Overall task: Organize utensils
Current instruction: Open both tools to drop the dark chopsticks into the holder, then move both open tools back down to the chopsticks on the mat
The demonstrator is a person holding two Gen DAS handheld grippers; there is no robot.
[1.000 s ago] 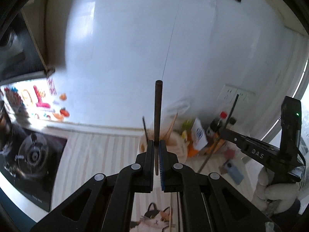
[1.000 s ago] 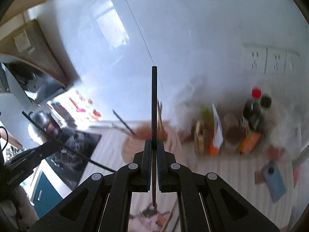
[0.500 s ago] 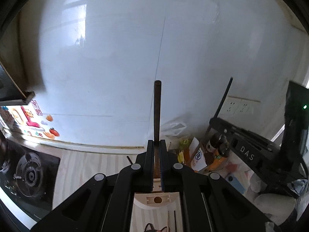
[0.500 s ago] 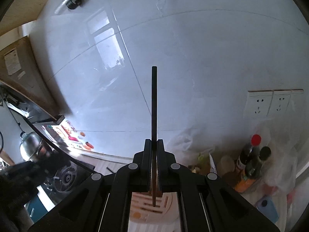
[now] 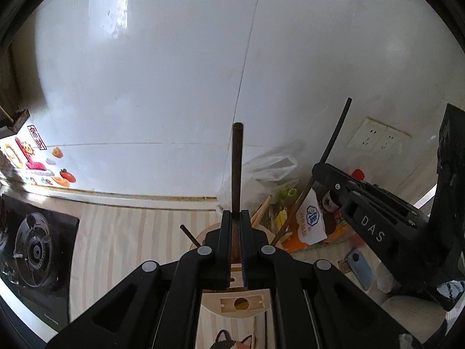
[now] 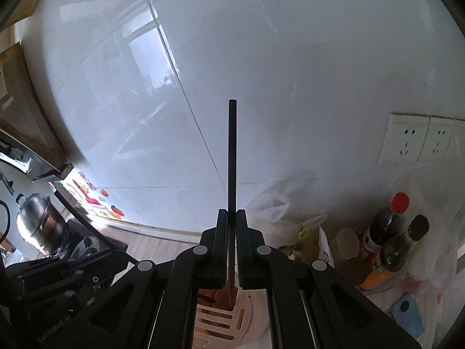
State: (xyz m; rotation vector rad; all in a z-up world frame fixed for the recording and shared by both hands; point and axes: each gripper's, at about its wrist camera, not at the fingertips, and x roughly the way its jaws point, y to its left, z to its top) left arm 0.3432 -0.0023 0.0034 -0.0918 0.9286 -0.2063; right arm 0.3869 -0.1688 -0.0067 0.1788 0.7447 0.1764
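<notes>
Above the slotted white plastic utensil holder (image 6: 232,317), I grip one dark chopstick (image 6: 232,157) upright in my right gripper (image 6: 231,226) and one brown chopstick (image 5: 237,168) in my left gripper (image 5: 235,226), fingers clamped. Either tip could miss its slot and skid aside.

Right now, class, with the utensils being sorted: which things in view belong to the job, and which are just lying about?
Job:
left hand-held gripper, brown chopstick;
right hand-held gripper, black chopstick;
slotted utensil holder.

Lying about:
sauce bottles;
phone;
gas hob;
wall sockets.
</notes>
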